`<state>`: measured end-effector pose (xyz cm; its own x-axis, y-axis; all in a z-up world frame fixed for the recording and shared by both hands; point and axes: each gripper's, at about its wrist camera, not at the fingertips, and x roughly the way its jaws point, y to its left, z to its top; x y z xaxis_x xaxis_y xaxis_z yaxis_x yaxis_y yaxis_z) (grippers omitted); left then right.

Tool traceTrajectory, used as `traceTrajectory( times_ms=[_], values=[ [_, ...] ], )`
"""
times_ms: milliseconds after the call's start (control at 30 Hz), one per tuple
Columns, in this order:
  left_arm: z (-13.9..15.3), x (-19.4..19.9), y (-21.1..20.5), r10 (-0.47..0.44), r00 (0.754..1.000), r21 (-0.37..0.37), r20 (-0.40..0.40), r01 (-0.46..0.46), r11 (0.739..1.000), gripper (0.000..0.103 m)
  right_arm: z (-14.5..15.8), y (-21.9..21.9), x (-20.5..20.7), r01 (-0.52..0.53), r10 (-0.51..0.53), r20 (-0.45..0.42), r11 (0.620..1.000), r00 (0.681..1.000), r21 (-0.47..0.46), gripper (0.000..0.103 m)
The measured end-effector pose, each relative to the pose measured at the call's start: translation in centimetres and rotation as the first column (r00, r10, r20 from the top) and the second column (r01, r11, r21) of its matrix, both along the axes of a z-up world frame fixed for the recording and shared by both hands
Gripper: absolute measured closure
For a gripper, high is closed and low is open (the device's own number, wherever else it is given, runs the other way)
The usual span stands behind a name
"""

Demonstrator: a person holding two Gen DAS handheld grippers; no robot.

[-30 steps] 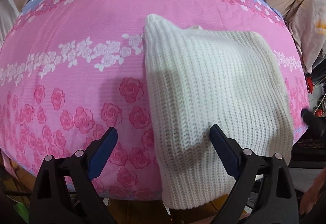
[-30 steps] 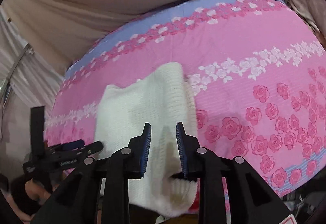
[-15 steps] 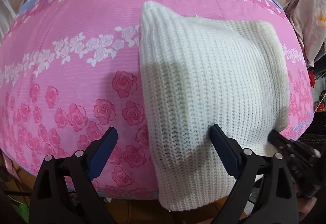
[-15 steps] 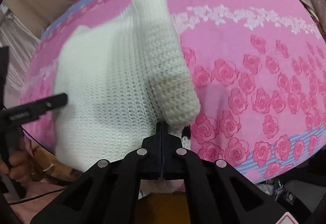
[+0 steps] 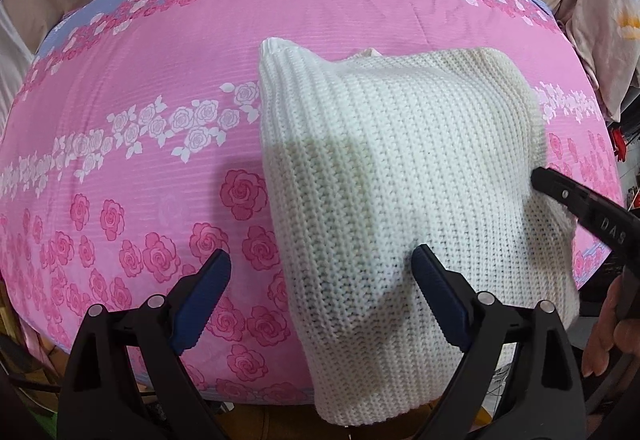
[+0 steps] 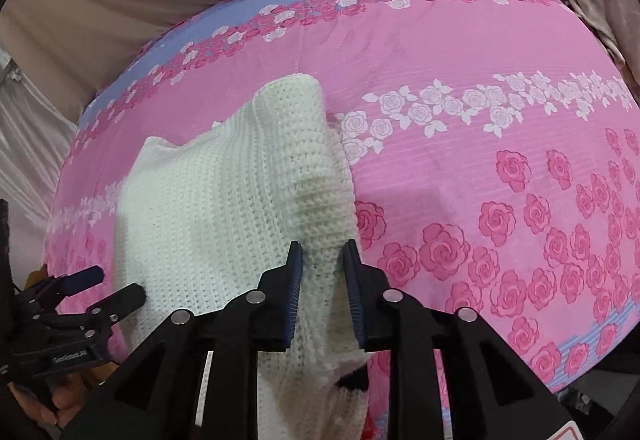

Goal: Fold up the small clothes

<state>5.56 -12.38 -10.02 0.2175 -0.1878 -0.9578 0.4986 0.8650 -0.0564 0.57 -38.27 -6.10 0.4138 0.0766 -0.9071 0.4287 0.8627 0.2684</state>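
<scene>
- Grippers first: the left gripper [image 5: 322, 276] hangs with its jaws spread wide and nothing between them, its right finger over the near part of the white knit sweater [image 5: 400, 175], its left finger over bare cloth.
- Right gripper [image 6: 322, 272], at about 6 o'clock in its own view, has its jaws partly closed with the sweater's folded sleeve edge [image 6: 320, 199] between the pads; whether it truly pinches the knit, I cannot tell.
- Sweater lies partly folded on the pink rose bedsheet [image 5: 120, 99], its near hem hanging over the bed's front edge.
- Judged step: a side fold, sleeve already laid inward.
- Next move likely calls for gripping both near corners and carrying the hem toward 12 o'clock.
</scene>
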Motion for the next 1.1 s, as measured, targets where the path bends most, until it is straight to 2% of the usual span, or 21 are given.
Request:
traceTrajectory(
  times_ms=[200, 300, 400, 500, 533, 567, 600, 667, 733, 833, 900, 933, 967, 1000, 1067, 1100],
  values=[
    [-0.5, 0.2, 0.2, 0.005, 1.000, 0.007, -0.014, -0.005, 1.000, 0.012, -1.3, -1.2, 0.5, 0.023, -0.023, -0.024, 0.999, 0.999, 0.032, 0.086],
    [-0.7, 0.2, 0.2, 0.005, 1.000, 0.013, -0.014, -0.004, 1.000, 0.012, -2.0, -1.3, 0.5, 0.026, -0.025, -0.037, 0.999, 0.999, 0.026, 0.071],
    [-0.5, 0.2, 0.4, 0.013, 1.000, -0.010, -0.023, -0.013, 1.000, 0.013, -1.4, -1.4, 0.1, 0.039, -0.038, -0.032, 0.998, 0.999, 0.045, 0.068],
    [-0.3, 0.7, 1.4, 0.048, 0.995, -0.128, -0.082, -0.058, 0.990, 0.011, 0.0, -1.3, -1.4, 0.067, -0.068, 0.005, 0.996, 0.998, 0.061, 0.052],
    [-0.4, 1.0, 1.9, 0.068, 0.991, -0.169, -0.115, -0.087, 0.982, 0.010, 0.2, -1.4, -2.1, 0.078, -0.079, 0.015, 0.995, 0.997, 0.061, 0.039],
    [-0.8, 1.5, 2.6, 0.097, 0.982, -0.211, -0.165, -0.131, 0.969, 0.009, 0.2, -1.4, -2.6, 0.083, -0.084, 0.016, 0.995, 0.996, 0.060, 0.032],
    [-1.5, 1.9, 3.1, 0.122, 0.969, -0.241, -0.214, -0.173, 0.955, 0.009, -0.1, -1.5, -3.0, 0.086, -0.087, 0.010, 0.994, 0.996, 0.064, 0.032],
    [-2.9, 2.5, 3.9, 0.163, 0.944, -0.256, -0.286, -0.239, 0.936, 0.009, -1.6, -1.7, -3.6, 0.095, -0.093, -0.021, 0.989, 0.995, 0.113, 0.031],
    [-4.6, 3.1, 4.5, 0.190, 0.914, -0.272, -0.358, -0.297, 0.915, 0.007, -2.9, -2.0, -4.0, 0.121, -0.119, -0.023, 0.970, 0.993, 0.209, 0.029],
    [-6.3, 3.4, 5.2, 0.212, 0.865, -0.318, -0.454, -0.380, 0.868, 0.005, -4.5, -2.2, -3.7, 0.135, -0.138, -0.015, 0.936, 0.990, 0.325, 0.026],
    [-6.1, 3.3, 4.8, 0.189, 0.869, -0.342, -0.458, -0.369, 0.864, 0.007, -5.7, -1.9, -3.0, 0.125, -0.131, -0.013, 0.905, 0.991, 0.407, 0.025],
    [-6.0, 3.2, 4.3, 0.158, 0.868, -0.355, -0.471, -0.350, 0.867, 0.018, -6.4, -1.7, -2.7, 0.125, -0.134, -0.013, 0.884, 0.991, 0.450, 0.019],
    [-5.6, 2.9, 3.7, 0.132, 0.869, -0.370, -0.476, -0.335, 0.866, 0.025, -6.3, -1.4, -2.5, 0.126, -0.146, 0.010, 0.883, 0.989, 0.451, 0.023],
    [-5.0, 2.7, 3.2, 0.131, 0.882, -0.364, -0.452, -0.317, 0.876, 0.028, -6.4, -1.1, -2.0, 0.108, -0.134, 0.023, 0.876, 0.991, 0.470, 0.031],
    [-2.9, 2.2, 2.2, 0.096, 0.917, -0.373, -0.386, -0.251, 0.893, 0.047, -6.3, -0.7, -1.5, 0.107, -0.133, 0.020, 0.871, 0.991, 0.480, 0.061],
    [-1.9, 2.1, 1.8, 0.076, 0.928, -0.388, -0.366, -0.227, 0.893, 0.051, -5.8, -0.7, -1.4, 0.095, -0.130, 0.039, 0.869, 0.991, 0.485, 0.064]
  ],
)
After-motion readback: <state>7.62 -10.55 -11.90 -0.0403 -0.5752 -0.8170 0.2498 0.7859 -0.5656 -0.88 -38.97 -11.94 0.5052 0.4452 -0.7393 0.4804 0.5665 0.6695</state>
